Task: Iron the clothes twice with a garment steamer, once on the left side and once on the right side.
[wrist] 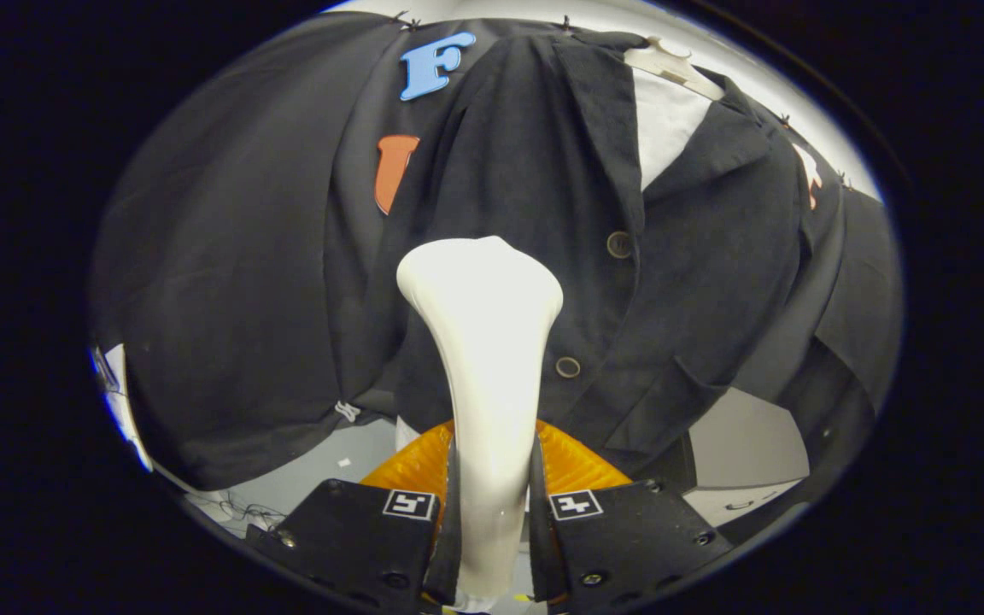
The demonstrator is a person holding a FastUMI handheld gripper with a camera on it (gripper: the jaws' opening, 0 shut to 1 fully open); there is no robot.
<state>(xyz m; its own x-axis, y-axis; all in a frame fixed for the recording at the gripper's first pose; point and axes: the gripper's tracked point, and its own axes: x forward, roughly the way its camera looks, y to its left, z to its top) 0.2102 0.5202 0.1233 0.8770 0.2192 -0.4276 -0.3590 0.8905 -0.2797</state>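
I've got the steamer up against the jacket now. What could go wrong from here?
1. The gripper holds the steamer by its narrow handle; the wide head could twist or slip as it drags on cloth.
2. The head sits close to the buttons; it may catch on one.
3. The jacket hangs loose on its hanger, so pressing may just swing it away.

The garment steamer (482,342) is creamy white and plain. The jacket (697,282) is black with round dark buttons (618,244). Its hanger (671,64) is white. A white shirt (663,128) shows inside the collar.
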